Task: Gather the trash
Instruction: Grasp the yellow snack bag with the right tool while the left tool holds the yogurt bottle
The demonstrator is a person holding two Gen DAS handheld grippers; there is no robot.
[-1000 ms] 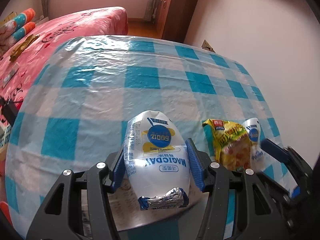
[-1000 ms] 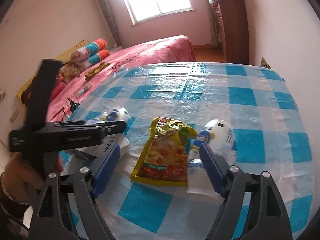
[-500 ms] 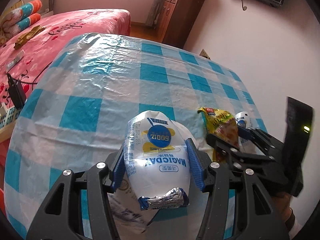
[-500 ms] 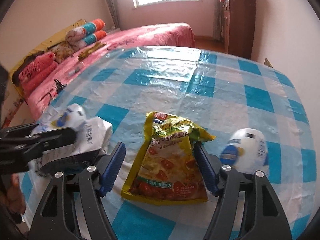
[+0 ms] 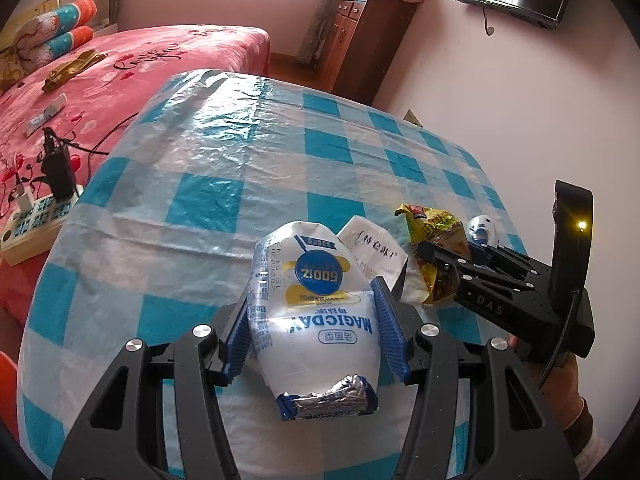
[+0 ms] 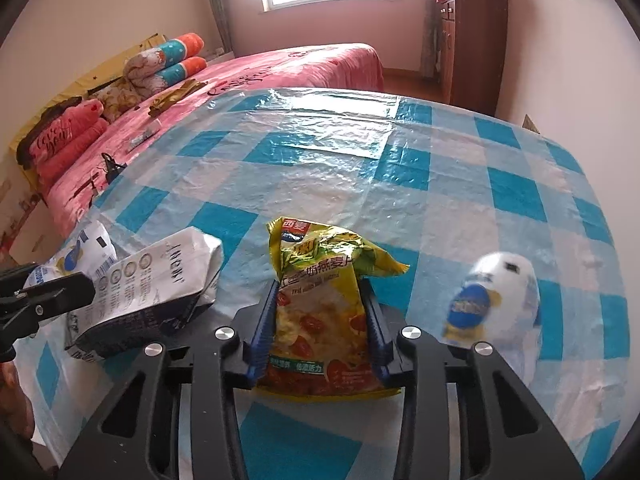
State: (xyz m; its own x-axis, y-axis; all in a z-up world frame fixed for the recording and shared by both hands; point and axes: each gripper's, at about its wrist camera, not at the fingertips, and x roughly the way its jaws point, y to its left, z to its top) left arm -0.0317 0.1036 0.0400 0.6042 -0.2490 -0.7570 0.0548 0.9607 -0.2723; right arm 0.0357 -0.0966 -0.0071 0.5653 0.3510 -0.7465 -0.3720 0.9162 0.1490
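- Since 1 s ago: right gripper (image 6: pixel 318 320) came in over the yellow oat-snack pouch (image 6: pixel 320 312); jaws were wide, now closing w/ pouch between the blue pads, which look to touch its sides. Left gripper (image 5: pixel 312 320) carried its white MAGICDAY milk pouch (image 5: pixel 316 312) sideways, grip unchanged.
- Left tongs: narrow, clamped on milk pouch mid-body, foil-crimped end toward camera.
- Pouches likely light, soft, crinkly film – slippery, will buckle under squeeze. Best hold: mid-body across the width, not the flimsy torn top.
- Still on checked tablecloth (image 6: pixel 440 184): white paper bag (image 6: pixel 152 292) just left of yellow pouch; 2nd white-blue milk pouch (image 6: pixel 496 300) to its right, blurred.
- Room: far half of table bare, plenty of space fwd. Grippers close together – mind a clash. Table edge near on right, by wall; bed (image 6: pixel 280 68) beyond on left.
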